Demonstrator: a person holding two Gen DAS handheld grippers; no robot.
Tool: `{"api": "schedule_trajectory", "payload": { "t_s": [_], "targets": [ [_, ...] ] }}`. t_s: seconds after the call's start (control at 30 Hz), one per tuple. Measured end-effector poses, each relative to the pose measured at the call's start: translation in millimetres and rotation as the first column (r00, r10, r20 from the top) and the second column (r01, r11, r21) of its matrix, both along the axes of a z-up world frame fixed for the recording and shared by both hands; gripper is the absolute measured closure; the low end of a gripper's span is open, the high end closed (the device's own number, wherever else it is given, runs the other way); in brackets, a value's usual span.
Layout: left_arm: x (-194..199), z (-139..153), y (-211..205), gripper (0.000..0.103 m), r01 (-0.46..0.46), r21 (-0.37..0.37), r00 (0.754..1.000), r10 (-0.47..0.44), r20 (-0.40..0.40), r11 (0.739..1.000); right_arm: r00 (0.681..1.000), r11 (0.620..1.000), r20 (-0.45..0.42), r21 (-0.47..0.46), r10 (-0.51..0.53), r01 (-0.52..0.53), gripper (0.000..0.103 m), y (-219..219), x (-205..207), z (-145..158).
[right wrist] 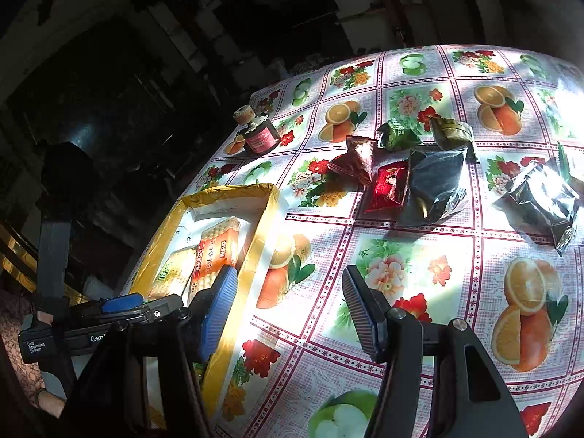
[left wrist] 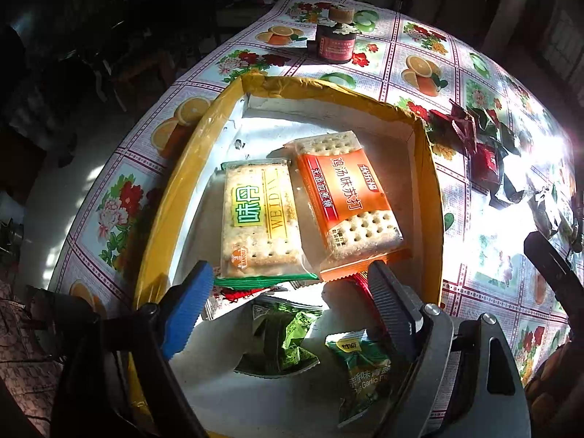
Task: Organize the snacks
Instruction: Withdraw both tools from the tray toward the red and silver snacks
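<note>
Left gripper (left wrist: 292, 273): fingers spread, empty, above the yellow-rimmed box (left wrist: 432, 182), which already holds two cracker packs (left wrist: 261, 215) and small green packets. Right gripper (right wrist: 288, 281): fingers spread, empty, over the tablecloth (right wrist: 401, 255) beside the box. Remaining: foil snack packets (right wrist: 430, 182) toward the table's far edge. Only the right wrist view shows them clearly.

The green cracker pack (left wrist: 260, 219) reads "WEIDA", the green pouch (left wrist: 359, 376) "Garlic", the left gripper's housing (right wrist: 36, 346) "Data Acquisition System".
</note>
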State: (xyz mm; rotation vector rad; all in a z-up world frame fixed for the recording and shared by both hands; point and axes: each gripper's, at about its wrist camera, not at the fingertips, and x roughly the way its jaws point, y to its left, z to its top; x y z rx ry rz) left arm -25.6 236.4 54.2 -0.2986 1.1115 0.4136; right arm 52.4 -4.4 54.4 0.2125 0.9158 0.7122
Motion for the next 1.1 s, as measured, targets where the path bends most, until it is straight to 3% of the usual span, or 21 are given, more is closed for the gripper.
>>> {"api": "schedule_trajectory", "payload": {
  "t_s": [0.3, 0.73, 0.97, 1.1],
  "targets": [
    [11.3, 17.6, -41.6, 0.014, 0.084, -0.005, 0.996, -0.084, 0.043, 0.996, 0.989, 0.990, -0.044, -0.012, -0.138, 0.137, 0.043, -70.3, 4.4, -19.2],
    [54.0, 20.5, -110.9, 0.013, 0.217, -0.045, 0.975, -0.216, 0.045, 0.975, 0.976, 0.976, -0.023, -0.027, -0.217, 0.217, 0.043, -119.0, 18.1, -22.0],
    [89.2, 12.4, -132.6, 0.013, 0.274, -0.117, 0.962, -0.269, 0.057, 0.955, 0.976, 0.970, 0.079, -0.120, -0.204, 0.213, 0.043, -130.1, 45.1, -21.4],
    [117.1, 15.3, -153.2, 0.013, 0.316, -0.121, 0.948, -0.309, 0.076, 0.941, 0.972, 0.961, 0.147, -0.178, -0.186, 0.211, 0.040, -131.8, 70.4, -16.8]
  ]
}}
